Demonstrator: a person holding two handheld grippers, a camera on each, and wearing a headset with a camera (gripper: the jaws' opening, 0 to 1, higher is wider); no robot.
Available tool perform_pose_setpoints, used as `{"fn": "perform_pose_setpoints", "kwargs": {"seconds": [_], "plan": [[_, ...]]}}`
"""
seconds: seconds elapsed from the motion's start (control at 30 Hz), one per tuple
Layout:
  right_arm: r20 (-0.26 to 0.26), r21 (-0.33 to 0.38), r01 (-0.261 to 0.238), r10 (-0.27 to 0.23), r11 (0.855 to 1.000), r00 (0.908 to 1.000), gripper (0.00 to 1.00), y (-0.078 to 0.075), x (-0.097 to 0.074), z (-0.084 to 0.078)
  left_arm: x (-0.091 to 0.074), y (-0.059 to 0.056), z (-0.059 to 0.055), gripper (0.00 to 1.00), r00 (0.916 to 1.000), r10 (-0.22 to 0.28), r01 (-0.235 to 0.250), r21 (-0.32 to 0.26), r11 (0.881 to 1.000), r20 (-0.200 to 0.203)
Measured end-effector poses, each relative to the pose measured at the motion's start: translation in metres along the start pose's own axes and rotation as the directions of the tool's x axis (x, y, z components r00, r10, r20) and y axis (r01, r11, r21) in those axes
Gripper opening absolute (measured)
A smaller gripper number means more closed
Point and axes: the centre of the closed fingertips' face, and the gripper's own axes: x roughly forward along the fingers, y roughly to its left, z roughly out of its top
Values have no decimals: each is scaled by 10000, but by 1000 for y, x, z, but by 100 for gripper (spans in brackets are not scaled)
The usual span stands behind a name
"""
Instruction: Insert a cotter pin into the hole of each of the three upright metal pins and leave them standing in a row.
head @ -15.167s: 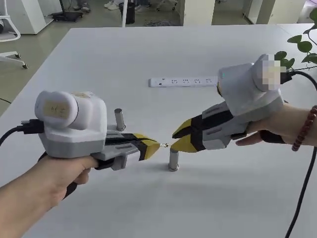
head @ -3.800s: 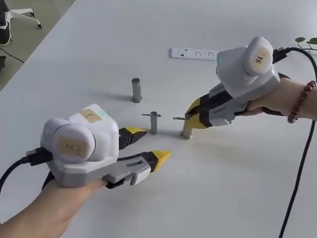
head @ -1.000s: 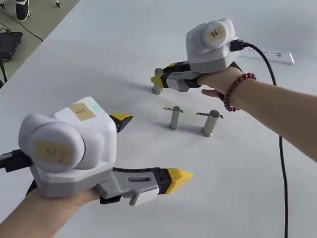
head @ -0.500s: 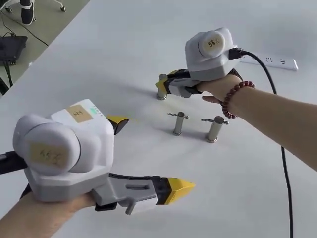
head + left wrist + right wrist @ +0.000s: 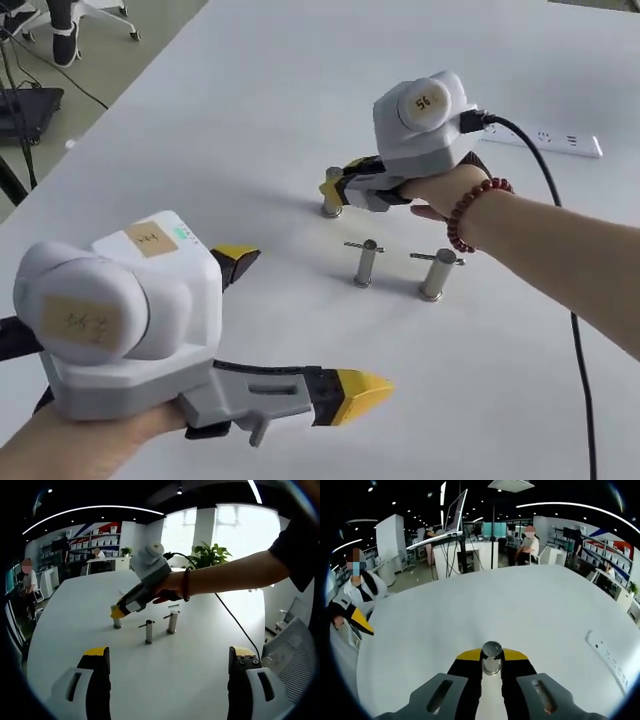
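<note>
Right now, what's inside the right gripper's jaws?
A metal pin, upright, its round top showing between the yellow tips of the right gripper. The jaws close on its sides near the top, so its hole, and whether anything is through it, cannot be seen.

Three metal pins (image 5: 366,264); two cotter pins (image 5: 352,245), it seems.

Three metal pins (image 5: 367,262) on table (image 5: 250,100), power strip (image 5: 560,141) behind.

left gripper (image 5: 307,320) jaws wide apart | right gripper (image 5: 332,187) jaws clamping metal pin (image 5: 492,663)
</note>
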Motion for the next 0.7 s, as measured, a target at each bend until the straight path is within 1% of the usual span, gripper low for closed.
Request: {"fn": "perform_pose_setpoints", "kwargs": {"seconds": [0.07, 0.2, 0.33, 0.43, 0.47, 0.5, 0.53, 0.6, 0.63, 0.67, 0.7], "plan": [[-109, -324, -62, 59, 9995, 9999, 8, 5, -2, 0, -1, 1, -1, 99, 10000, 35, -35, 25, 10000, -52], [18, -330, -310, 310, 9990, 9995, 8, 15, -9, 4, -4, 3, -2, 99, 9998, 164, -164, -5, 9999, -98], [-46, -699, -613, 612, 9957, 9981, 8, 34, -18, 6, -7, 3, -2, 99, 9997, 198, -198, 26, 9998, -114], [-70, -810, -851, 848, 9931, 9964, 8, 49, -24, 8, -10, 3, -1, 99, 9996, 225, -223, 150, 9996, -152], [-85, -924, -980, 977, 9909, 9952, 8, 53, -25, 8, -10, 3, 0, 99, 9997, 222, -220, 169, 9996, -141], [-98, -951, -1051, 1046, 9899, 9945, 8, 52, -23, 8, -11, 2, 0, 99, 9997, 220, -218, 169, 9996, -143], [-116, -1085, -1220, 1214, 9866, 9925, 8, 57, -24, 8, -11, 1, 0, 98, 9997, 214, -212, 164, 9996, -133], [-88, -1265, -1388, 1388, 9822, 9903, 8, 64, -27, 10, -11, 1, 1, 98, 9997, 224, -223, 131, 9997, -120], [-93, -1298, -1486, 1487, 9803, 9888, 8, 71, -30, 10, -11, -1, 1, 98, 9997, 199, -198, 134, 9997, -103], [-86, -1319, -1565, 1568, 9788, 9876, 8, 75, -31, 11, -11, -2, 0, 98, 9998, 197, -196, 141, 9997, -99], [-81, -1431, -1687, 1692, 9752, 9855, 8, 75, -31, 13, -11, -3, 0, 98, 9997, 201, -199, 156, 9997, -126]]}}
